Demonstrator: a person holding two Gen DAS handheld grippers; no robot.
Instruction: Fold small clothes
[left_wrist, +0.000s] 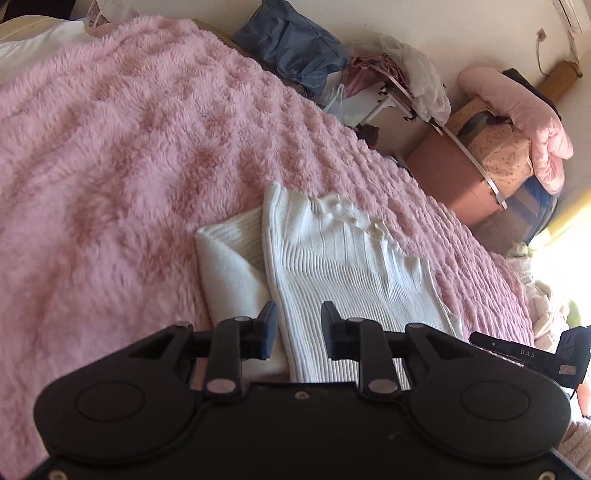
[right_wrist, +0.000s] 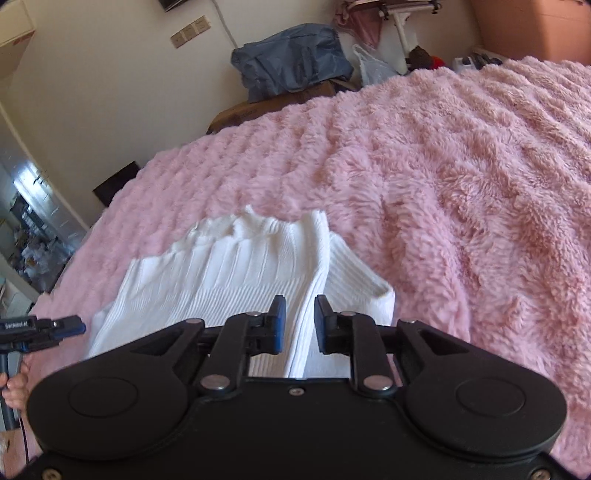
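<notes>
- Pink fluffy bed blanket (left_wrist: 129, 166) carries a white ribbed garment (left_wrist: 332, 258), folded.
- Left gripper (left_wrist: 299, 325) jaws part open, empty; right gripper (right_wrist: 300, 321) likewise.
- Right gripper's side reads "DAS".

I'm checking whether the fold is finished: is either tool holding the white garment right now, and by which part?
Nothing is held. The left tool and right tool both stand open above the white ribbed garment.
</notes>
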